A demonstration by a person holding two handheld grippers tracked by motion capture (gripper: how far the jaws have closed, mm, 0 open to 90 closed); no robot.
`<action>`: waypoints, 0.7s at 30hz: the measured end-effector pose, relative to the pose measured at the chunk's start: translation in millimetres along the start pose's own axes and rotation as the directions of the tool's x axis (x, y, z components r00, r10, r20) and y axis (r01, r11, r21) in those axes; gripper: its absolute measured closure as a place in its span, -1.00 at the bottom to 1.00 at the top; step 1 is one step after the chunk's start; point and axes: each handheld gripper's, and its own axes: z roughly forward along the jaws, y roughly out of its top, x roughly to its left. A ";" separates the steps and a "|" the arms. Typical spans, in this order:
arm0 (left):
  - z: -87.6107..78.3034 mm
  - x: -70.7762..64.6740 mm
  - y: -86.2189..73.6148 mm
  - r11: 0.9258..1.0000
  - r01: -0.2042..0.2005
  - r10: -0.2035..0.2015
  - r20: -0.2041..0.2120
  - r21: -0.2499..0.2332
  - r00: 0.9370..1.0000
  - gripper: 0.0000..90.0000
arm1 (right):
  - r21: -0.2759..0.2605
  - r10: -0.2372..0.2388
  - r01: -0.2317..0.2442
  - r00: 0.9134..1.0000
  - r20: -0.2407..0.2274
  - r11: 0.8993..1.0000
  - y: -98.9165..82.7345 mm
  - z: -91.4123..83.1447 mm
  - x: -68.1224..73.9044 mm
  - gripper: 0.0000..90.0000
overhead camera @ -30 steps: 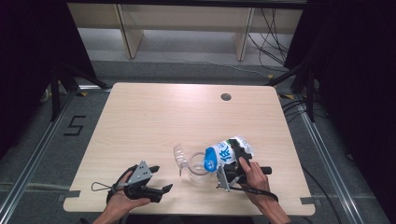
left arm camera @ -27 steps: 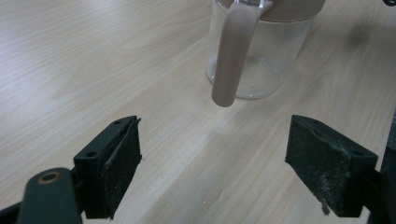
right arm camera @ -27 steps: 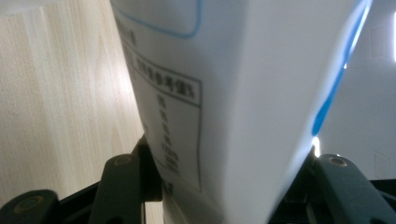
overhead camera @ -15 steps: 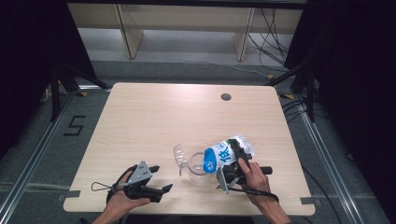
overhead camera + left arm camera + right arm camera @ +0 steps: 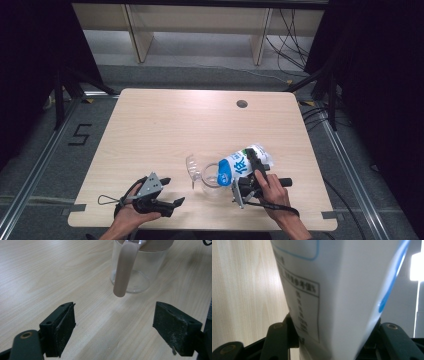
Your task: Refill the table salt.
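The right gripper (image 5: 254,170) has its jaws clamped on the white-and-blue carton (image 5: 242,166), held tilted with its top over the glass pitcher (image 5: 210,176) near the desk's (image 5: 200,120) front edge. The left gripper (image 5: 167,192) rests on the desk, jaws apart and empty, facing the pitcher.
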 end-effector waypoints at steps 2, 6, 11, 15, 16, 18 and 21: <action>0.4 -0.2 -0.1 1.000 0.012 -0.012 0.008 0.002 1.000 -0.61 | -0.011 -0.070 0.070 0.997 0.010 0.997 1.4 -0.2 -4.0 0.10; 0.1 0.0 -0.1 1.000 -0.002 0.002 -0.001 -0.001 1.000 -0.61 | -0.003 -0.060 0.060 0.998 0.010 0.998 1.2 -0.2 -2.7 0.11; 0.7 -0.7 -0.4 1.000 0.013 -0.013 0.004 -0.001 1.000 -0.61 | 0.004 -0.025 0.025 1.000 0.012 1.000 0.0 -0.1 -0.8 0.11; 0.6 -0.5 -0.2 1.000 0.012 -0.012 0.005 -0.001 1.000 -0.61 | 0.008 -0.020 0.020 1.000 0.005 1.000 -0.4 0.5 -0.8 0.11; 0.8 -0.6 -0.3 1.000 0.013 -0.013 0.005 -0.001 1.000 -0.61 | 0.008 -0.030 0.030 0.999 0.012 1.000 -0.5 0.4 -1.2 0.11; 0.4 0.4 0.0 1.000 -0.015 0.015 0.005 0.000 1.000 -0.61 | 0.014 -0.031 0.031 0.999 0.010 0.999 -0.6 0.4 -1.2 0.11; 0.7 -0.7 -0.3 1.000 0.014 -0.014 0.005 -0.002 1.000 -0.61 | 0.002 -0.031 0.031 0.999 0.017 1.000 -1.1 1.5 -1.4 0.11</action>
